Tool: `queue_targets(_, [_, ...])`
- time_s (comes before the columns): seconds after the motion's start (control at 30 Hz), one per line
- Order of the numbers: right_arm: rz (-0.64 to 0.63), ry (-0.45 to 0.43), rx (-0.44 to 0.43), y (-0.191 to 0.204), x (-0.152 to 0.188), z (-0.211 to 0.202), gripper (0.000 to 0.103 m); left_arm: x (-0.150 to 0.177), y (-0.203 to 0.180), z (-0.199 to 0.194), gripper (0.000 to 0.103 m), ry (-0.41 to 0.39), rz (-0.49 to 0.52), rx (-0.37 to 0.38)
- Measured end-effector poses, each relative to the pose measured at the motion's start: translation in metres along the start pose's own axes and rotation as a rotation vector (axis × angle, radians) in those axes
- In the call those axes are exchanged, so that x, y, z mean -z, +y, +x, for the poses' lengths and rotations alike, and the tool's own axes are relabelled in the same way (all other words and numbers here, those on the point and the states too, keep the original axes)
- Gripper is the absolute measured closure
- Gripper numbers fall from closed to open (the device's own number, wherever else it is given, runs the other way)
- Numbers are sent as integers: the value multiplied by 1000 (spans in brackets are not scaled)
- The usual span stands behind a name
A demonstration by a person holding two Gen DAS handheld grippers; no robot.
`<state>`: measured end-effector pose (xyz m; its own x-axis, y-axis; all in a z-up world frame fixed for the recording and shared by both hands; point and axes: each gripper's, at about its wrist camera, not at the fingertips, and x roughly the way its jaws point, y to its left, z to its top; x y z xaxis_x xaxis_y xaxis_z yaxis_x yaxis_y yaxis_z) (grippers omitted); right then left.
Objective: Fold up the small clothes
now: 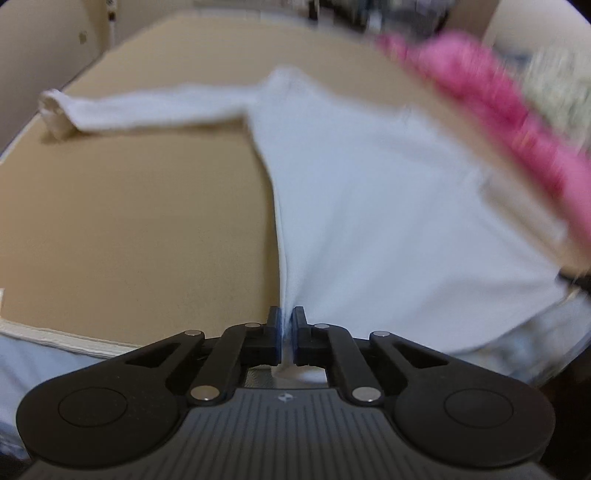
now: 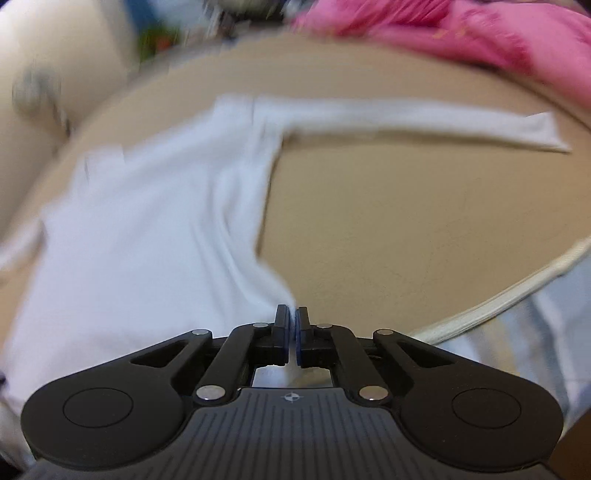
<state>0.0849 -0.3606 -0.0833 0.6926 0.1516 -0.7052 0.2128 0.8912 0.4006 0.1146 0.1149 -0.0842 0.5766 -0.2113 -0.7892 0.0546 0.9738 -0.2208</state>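
My left gripper is clamped on one bottom corner of the white long-sleeved shirt, and my right gripper pinches the other bottom corner, cloth bunched between each pair of pads. From there the shirt lies spread over the tan board, hem at the near edge, sleeves reaching toward the side edges. A pink garment lies along the far edge, blurred.
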Motion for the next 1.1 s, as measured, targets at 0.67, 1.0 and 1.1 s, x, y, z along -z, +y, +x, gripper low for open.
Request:
queue_targets(0.67, [-76, 324, 117, 9, 71, 36, 67, 41, -38, 77, 81, 334, 101, -105])
queue_targets(1.0, [-160, -65, -28, 58, 29, -36, 67, -34, 6, 5, 81, -132, -143, -92])
queue_targets(1.1, [-240, -181, -96, 80, -10, -45, 67, -75, 40, -12, 86, -207, -223, -104])
